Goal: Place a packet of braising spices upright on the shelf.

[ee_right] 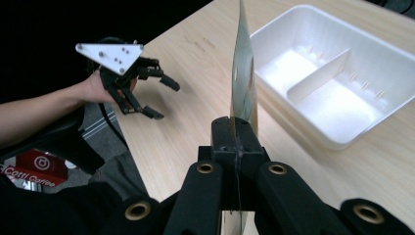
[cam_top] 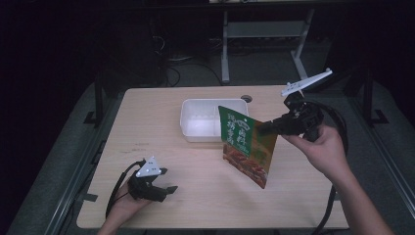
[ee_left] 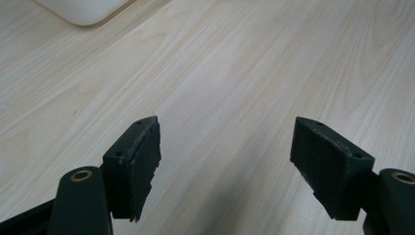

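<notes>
Left claw (cam_top: 166,183) is resting low at the desk's (cam_top: 195,196) near edge, jaws gaping wide around nothing. Right claw (cam_top: 262,128) is pinching a green snack pouch (cam_top: 247,146) edge-on, clear above the desk, beside the white divided tray (cam_top: 208,120).

Green-and-orange pouch (cam_top: 247,144), white tray (cam_top: 193,129)

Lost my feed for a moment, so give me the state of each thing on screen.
snack pouch: lifted off the table, held by one edge
right gripper: shut on the pouch
left gripper: open, nothing between its jaws, low over the table
white bin: on the table, divided, empty
</notes>
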Action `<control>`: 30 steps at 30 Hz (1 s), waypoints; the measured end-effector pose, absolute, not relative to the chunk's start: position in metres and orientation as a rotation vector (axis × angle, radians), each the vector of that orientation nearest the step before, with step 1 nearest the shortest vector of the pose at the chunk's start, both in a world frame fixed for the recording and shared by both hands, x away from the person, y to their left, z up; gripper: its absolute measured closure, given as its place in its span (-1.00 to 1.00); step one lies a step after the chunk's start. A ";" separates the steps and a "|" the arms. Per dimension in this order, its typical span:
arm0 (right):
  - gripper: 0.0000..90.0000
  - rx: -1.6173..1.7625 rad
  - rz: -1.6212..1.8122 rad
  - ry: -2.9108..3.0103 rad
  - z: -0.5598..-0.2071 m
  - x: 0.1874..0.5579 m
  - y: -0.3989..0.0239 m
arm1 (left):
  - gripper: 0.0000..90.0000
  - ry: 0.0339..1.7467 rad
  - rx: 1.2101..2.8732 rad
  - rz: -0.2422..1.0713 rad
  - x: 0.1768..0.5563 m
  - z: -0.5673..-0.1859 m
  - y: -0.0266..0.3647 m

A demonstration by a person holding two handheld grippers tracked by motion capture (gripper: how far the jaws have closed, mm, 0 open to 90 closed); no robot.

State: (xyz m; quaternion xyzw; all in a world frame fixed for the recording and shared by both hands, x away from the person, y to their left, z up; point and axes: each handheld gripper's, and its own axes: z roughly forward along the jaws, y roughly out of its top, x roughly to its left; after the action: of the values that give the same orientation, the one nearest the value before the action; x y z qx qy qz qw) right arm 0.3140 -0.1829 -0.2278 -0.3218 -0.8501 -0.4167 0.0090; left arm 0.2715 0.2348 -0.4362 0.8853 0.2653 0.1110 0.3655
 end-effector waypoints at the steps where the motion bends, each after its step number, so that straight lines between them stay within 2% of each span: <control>1: 1.00 -1.009 -1.304 -2.656 -0.225 0.316 -0.182 | -0.42 0.683 2.275 0.287 0.272 -0.436 0.235; 30: 1.00 -1.182 -1.345 -2.676 -0.196 0.386 -0.157 | -0.42 0.700 2.260 0.292 0.274 -0.437 0.241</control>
State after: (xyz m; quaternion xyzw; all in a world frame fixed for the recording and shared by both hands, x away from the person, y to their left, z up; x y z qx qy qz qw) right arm 0.3860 -0.1572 -0.1961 -0.3669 -0.8304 -0.4175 -0.0393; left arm 0.2736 0.2408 -0.4366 0.8808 0.2729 0.1139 0.3697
